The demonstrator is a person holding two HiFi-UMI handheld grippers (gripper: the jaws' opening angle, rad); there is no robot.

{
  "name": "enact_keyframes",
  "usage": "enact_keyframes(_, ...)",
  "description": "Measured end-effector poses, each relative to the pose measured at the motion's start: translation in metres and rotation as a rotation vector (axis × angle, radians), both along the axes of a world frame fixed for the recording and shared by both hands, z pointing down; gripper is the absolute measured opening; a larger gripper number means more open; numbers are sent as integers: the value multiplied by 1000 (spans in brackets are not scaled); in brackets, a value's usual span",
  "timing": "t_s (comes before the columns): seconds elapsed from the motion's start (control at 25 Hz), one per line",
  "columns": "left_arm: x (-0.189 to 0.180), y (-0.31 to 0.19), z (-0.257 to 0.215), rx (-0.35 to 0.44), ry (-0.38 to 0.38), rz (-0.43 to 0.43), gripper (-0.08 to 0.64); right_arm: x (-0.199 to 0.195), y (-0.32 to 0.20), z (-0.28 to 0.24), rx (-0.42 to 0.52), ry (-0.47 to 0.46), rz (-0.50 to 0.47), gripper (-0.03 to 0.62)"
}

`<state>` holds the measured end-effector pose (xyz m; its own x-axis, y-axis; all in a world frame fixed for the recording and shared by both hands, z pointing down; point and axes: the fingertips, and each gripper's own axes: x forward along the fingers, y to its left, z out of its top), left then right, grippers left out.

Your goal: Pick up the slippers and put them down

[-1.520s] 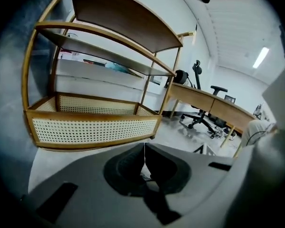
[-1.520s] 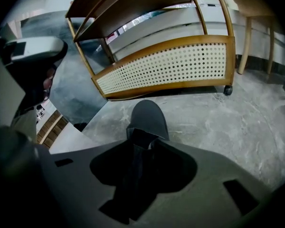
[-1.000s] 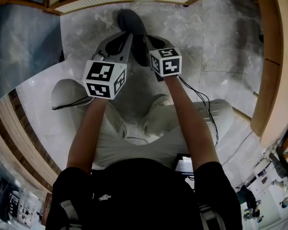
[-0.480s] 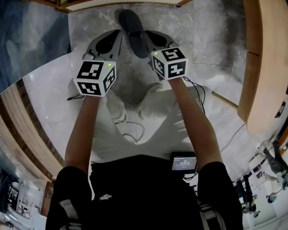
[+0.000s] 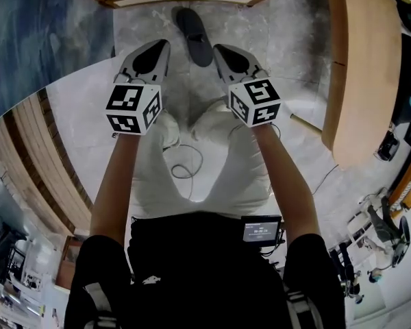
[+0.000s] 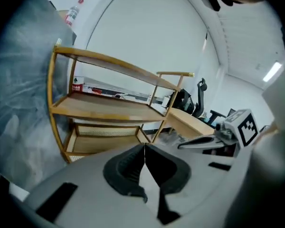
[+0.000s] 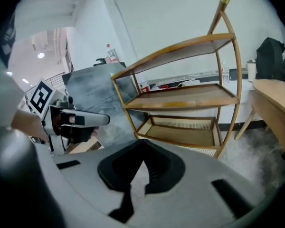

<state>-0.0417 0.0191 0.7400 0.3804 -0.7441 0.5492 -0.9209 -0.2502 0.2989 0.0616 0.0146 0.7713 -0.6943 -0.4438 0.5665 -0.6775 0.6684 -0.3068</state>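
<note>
We see the left gripper point(image 5: 163, 44) and the right gripper point(image 5: 219, 48) held up side by side in front of the person, tips pointing away and downward. Each has a white cube with black square markers at its back end, one at the left point(image 5: 133, 108) and one at the right point(image 5: 255, 101).

Left gripper view: its dark pads point(image 6: 123, 175) are pressed together at the tip, with only a hairline seam and nothing between them. Right gripper view: same story, its dark pads point(image 7: 116, 170) meet at the tip with nothing in the pinch. Both are empty.

One dark flat slipper point(image 5: 194, 36) shows. It lies on the pale grey marble floor point(image 5: 294, 40), and in the head view it sits between and just beyond the two gripper tips. It is near the foot of the curved light-wood shelf rack with a woven cane bottom tier point(image 7: 185, 99). Neither gripper touches the slipper.

The person's white trousers point(image 5: 212, 163) show below the grippers. A small black screen device point(image 5: 262, 229) sits at the waist. A light-wood table point(image 5: 363, 67) is off to the right, well apart from the slipper. Each gripper shows in the other's view, alongside.
</note>
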Motion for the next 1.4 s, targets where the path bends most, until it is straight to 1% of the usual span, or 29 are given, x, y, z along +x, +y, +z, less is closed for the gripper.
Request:
enact_keyframes(0.28,5,3,-98,0,6,24,6,2,4,-106,7,-7,23,-2)
enact_keyframes(0.56,13,2,-209,30,13,37,5,6,9,-229,38,-26,31,-2)
enact_keyframes(0.72,14,4,-263,57,9,45,6,6,15,-287,59,-39,28,-2)
enact_keyframes(0.88,6,11,-303,80,2,37,5,0,23,-329,82,-54,36,-2)
enact_keyframes(1.0,-3,23,-327,91,1,23,5,-8,32,-356,102,-64,24,-2)
enact_keyframes(1.16,-14,34,-356,121,-6,15,5,-23,37,-390,148,-76,9,-2)
enact_keyframes(1.4,-20,49,-399,179,-6,18,5,-35,43,-438,221,-97,20,-2)
